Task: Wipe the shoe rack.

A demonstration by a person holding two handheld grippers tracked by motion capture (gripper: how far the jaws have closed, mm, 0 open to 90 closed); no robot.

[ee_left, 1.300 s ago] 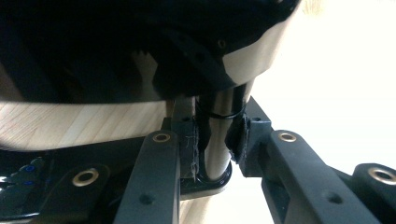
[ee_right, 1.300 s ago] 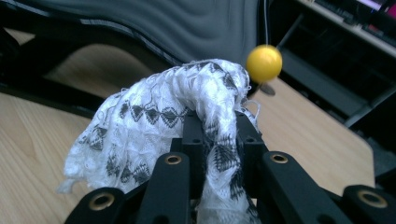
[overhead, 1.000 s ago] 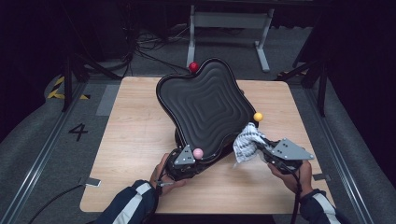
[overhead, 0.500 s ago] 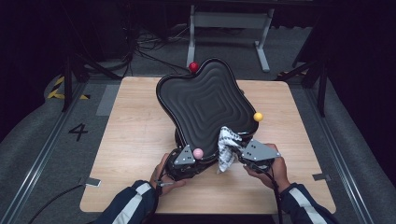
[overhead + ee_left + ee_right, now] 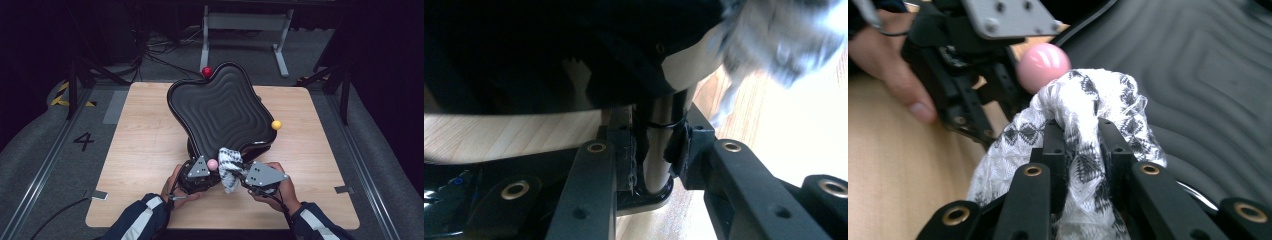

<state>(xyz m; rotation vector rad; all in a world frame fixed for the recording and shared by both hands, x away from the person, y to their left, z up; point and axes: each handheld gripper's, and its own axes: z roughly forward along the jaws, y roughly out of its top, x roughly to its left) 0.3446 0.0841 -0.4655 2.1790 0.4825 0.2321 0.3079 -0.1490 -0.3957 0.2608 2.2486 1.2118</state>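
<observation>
One black tray (image 5: 225, 112) with three balls, red (image 5: 206, 72), yellow (image 5: 276, 125), pink (image 5: 212, 163); left gripper (image 5: 651, 165) clamps its near leg (image 5: 658, 170), right gripper (image 5: 1083, 137) clamps one cloth (image 5: 1088, 100).

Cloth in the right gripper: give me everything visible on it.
The cloth is white with a black diamond-like print and looks like thin, open-weave fabric. It is bunched into a wad, pinched between the shut jaws of the right gripper, with loose folds hanging below. It sits at the near edge of the tilted black ridged tray, beside the pink ball.
</observation>
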